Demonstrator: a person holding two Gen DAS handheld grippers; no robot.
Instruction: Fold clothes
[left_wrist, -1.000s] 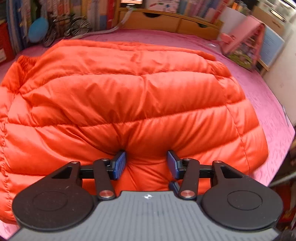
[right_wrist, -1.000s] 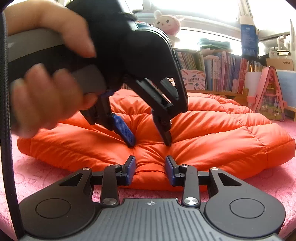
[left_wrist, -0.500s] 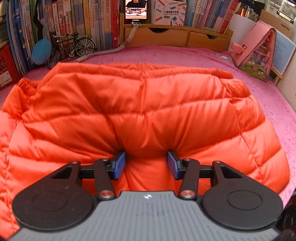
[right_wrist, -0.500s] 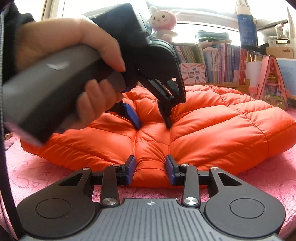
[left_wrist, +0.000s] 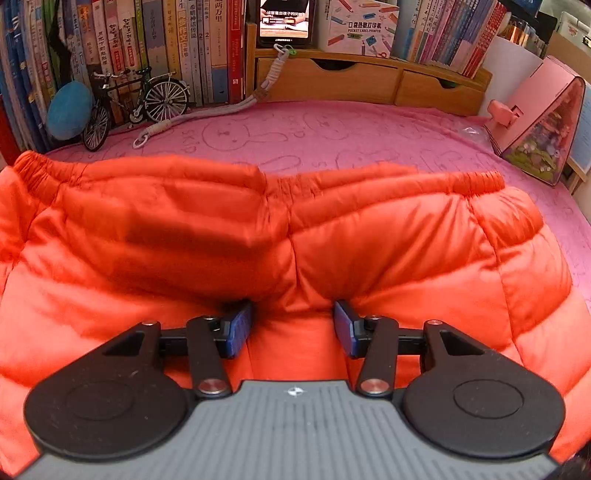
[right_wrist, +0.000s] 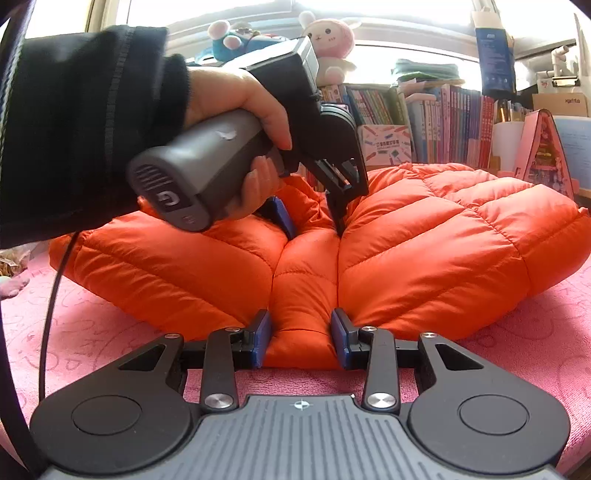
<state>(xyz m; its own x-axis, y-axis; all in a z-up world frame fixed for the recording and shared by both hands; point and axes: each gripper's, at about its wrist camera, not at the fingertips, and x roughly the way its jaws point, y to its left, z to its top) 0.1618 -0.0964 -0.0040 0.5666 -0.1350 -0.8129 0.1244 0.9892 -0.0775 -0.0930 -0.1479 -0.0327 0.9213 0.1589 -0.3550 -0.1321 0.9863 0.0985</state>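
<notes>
Both jaws still clamped on orange jacket; L gripper further back now.

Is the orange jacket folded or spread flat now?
Partly folded. In the left wrist view, the jacket has its elastic hem doubled back over the body, and both grippers pinch its padding: left gripper, right gripper.

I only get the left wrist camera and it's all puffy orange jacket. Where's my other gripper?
Observer: The right gripper pinches the orange down jacket's near edge, low over the pink cover.
Operator: Who's holding the one I look through?
Observer: A hand in a black sleeve holds the left gripper, which pinches a fold farther in.
Operator: Any toys around?
Observer: A pink plush bunny sits by the bright window.
</notes>
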